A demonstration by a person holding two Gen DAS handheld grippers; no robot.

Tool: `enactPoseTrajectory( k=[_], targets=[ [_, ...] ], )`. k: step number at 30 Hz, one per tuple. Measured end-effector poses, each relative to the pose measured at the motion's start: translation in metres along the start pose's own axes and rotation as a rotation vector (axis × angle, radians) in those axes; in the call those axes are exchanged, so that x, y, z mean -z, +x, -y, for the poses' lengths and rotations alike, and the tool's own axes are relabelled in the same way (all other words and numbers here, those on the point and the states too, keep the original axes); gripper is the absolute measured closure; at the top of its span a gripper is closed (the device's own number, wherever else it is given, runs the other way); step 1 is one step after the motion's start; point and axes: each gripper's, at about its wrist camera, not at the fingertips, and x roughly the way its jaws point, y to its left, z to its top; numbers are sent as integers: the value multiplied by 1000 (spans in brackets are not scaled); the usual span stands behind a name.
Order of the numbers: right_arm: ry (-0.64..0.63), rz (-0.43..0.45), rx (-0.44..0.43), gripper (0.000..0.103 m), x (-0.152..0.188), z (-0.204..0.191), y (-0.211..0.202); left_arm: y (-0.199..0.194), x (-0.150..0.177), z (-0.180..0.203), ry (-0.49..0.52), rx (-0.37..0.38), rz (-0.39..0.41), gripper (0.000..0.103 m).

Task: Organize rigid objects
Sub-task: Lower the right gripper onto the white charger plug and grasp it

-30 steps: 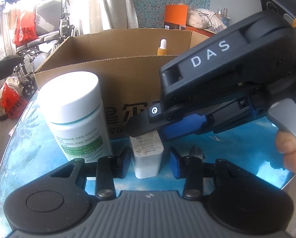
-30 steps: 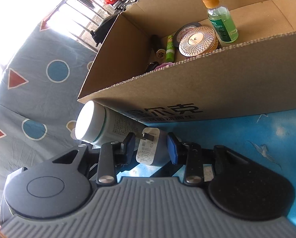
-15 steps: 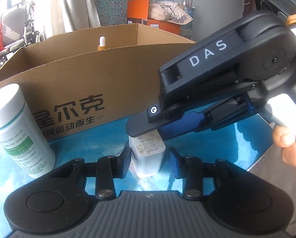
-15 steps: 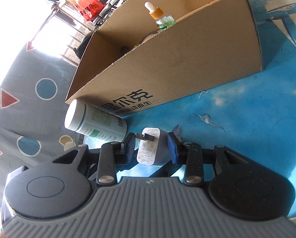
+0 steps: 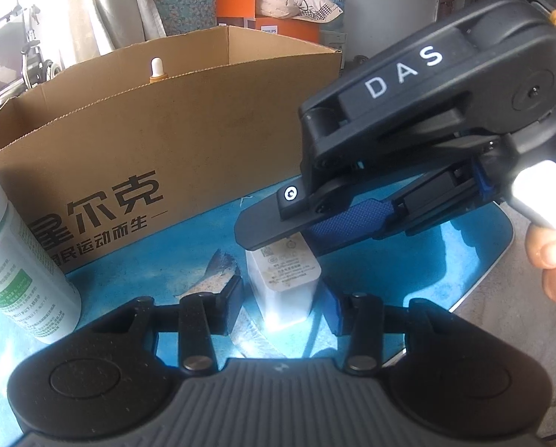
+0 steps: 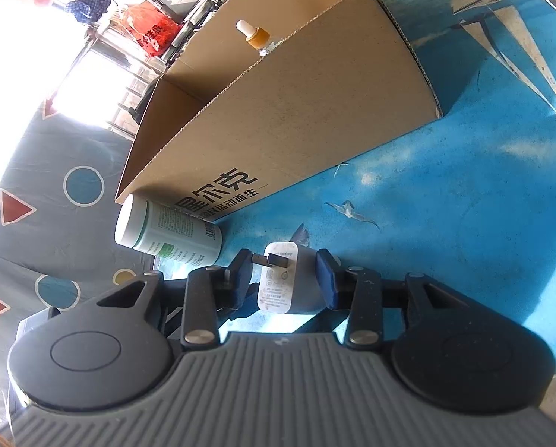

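A white plug charger stands on the blue table, between the fingers of both grippers. My left gripper is open around it, pads a little apart from its sides. My right gripper comes in from the right and straddles the charger; its left pad is at the prongs, its right pad at the charger's back, with small gaps showing. A white pill bottle with a green label stands to the left, also in the right wrist view. The cardboard box stands behind.
The box holds a dropper bottle with an orange collar. The table edge curves close on the right. A patterned cloth lies beyond the table's left side. Wheelchair and clutter stand in the background.
Both grippers have swung around the charger, so the box and pill bottle shifted left in the left view. The right view now sits lower, hiding the box's inside.
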Motion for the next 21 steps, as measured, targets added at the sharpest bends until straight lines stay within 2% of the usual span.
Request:
enactPoseTrajectory(
  k=[7,14,21],
  targets=[
    [11,-11,2,63,-2,3,-3,16,-19,-4,-1,-15,-16,60],
    [-37,-39,32,63,0,-4,0,19,-22,1,-1,-25,-21,62],
    [-59,-30,50,64,0,-4,2,19,-24,3,-16,-42,-25,65]
  ],
)
